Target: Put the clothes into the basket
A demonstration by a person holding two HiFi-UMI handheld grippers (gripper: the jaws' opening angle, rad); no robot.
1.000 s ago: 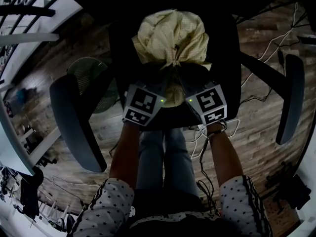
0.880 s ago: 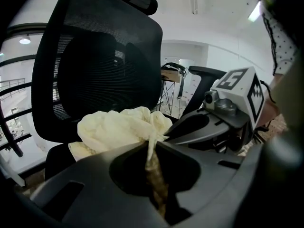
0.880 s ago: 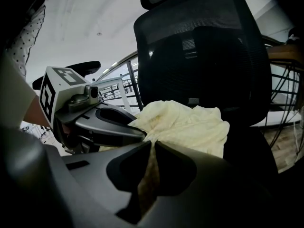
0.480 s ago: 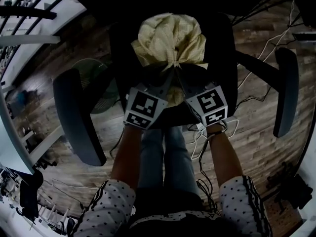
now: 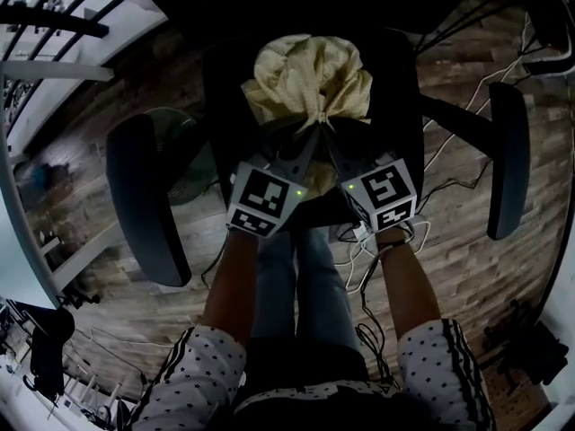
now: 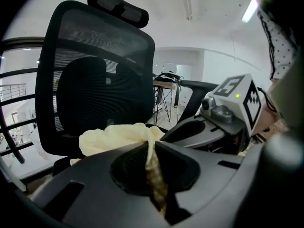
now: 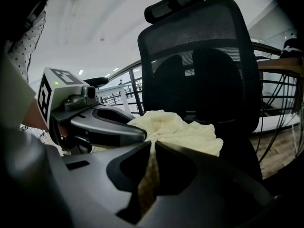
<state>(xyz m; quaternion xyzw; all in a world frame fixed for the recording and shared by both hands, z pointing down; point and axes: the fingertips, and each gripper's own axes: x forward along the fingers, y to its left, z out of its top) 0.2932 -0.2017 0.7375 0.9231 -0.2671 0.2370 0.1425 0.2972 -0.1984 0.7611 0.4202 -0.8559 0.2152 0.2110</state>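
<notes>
Both tools have come up a little over the last second with the cream garment [image 5: 310, 79] in them; the cloth now draws into a tighter peak at its 6 o'clock edge, where the two tips meet, while most of it still sits bunched on the seat of the black office chair [image 5: 406, 106]; left gripper [image 5: 310, 135] is clenched on a twisted fold of that garment, with the cloth pinched between its jaws in the left gripper view; right gripper [image 5: 331, 136] likewise clamped on the same gathered fold, just beside the left one, tips almost touching; neither grip looks looser or tighter than a second ago; the chair's armrests, at 9 o'clock [image 5: 144, 205] and 3 o'clock [image 5: 508, 160], sit slightly differently in the head view than before, probably from head motion, can't tell for sure; judgement: this is the start of the lift, pick-up secured, carry not begun; no basket shows in any view, so the drop spot is unknown and nearly all of the task is left; risk: trailing cloth could snag on the seat edge or an armrest as it rises; writing: none readable; only black-and-white square marker patterns on each gripper's cube [image 5: 262, 200], plus a small green light on each; no brand or label seen on the chair or garment; loose white cables [image 5: 359, 241] on the wood floor at 5 o'clock.
</notes>
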